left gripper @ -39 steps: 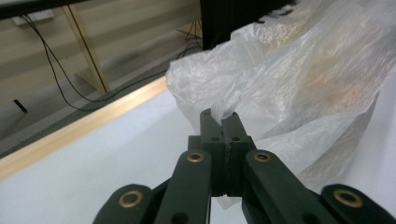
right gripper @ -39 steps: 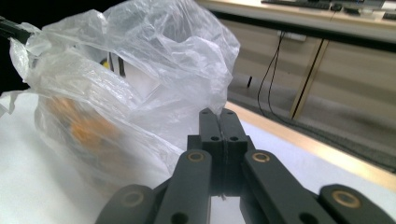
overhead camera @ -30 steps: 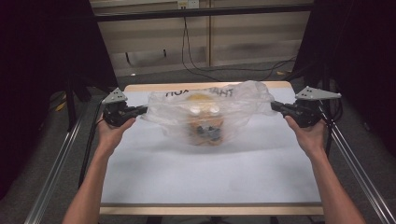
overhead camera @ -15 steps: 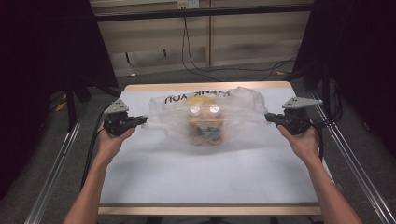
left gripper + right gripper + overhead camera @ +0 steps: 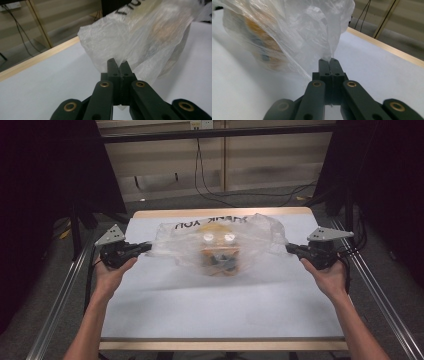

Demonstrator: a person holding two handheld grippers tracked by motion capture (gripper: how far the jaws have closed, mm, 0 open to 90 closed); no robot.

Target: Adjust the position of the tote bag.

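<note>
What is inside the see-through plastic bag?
Inside the plastic bag sits a yellowish-orange package with dark bits on it. The crinkly plastic blurs it, so what it is cannot be told.

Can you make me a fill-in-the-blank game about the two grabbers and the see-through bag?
1. The left gripper and the right gripper each pinch one side of a clear ____ bag.
2. The black letters on the bag spell THANK ____.
3. Both grippers have their jaws ____ on the bag.
4. The bag hangs over a table with a ____ top.

Missing words: plastic; YOU; shut; white
</note>
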